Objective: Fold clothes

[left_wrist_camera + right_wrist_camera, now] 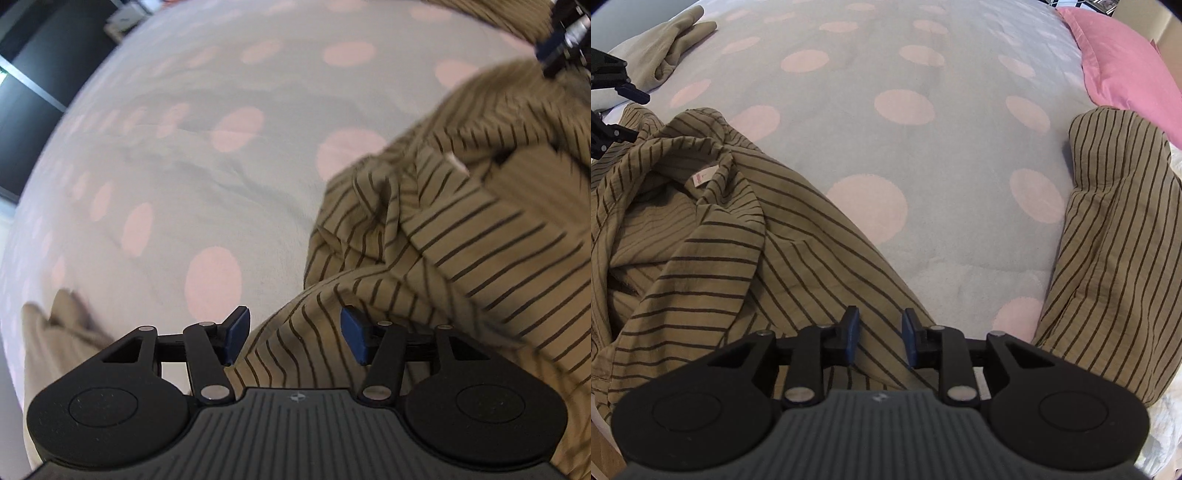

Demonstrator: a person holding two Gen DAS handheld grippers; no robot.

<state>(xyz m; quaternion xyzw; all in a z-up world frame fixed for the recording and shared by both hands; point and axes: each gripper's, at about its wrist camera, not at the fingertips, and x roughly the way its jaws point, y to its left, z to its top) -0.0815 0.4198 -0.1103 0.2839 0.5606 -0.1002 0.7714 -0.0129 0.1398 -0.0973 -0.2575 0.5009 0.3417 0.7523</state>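
The striped shirt (713, 236) lies on the bed, on a grey cover with pink dots (905, 107). It is not in a folded state. The body of the garment is bunched in loose ridges at the left of the right wrist view, with the collar and its small label (701, 178) turned upward among the creases. One sleeve (1108, 236) is spread out well apart from the bunched body, near the pink pillow (1123, 62), with bare cover between the two.

The left gripper (293, 334) is released: its blue pads stand wide apart, and a ridge of striped cloth is seen between and beneath them. Whether the pads touch the cloth cannot be determined. The right gripper (878, 336) is likewise released, with a narrower gap between its pads, and is positioned over a flat stretch of the shirt near its lower edge. No cloth is pinched by either gripper.

A second, plain beige garment (676, 40) lies crumpled toward the far left edge of the bed, well apart from the shirt. It is also not folded.

Progress assessment: no neat stack or flat folded piece is visible in either view. The shirt is judged to require flattening, with the bunched collar region drawn out, before the sleeves and body can be laid over one another. The plain garment is judged to remain outstanding as well. Whether other clothes lie outside the views cannot be determined.
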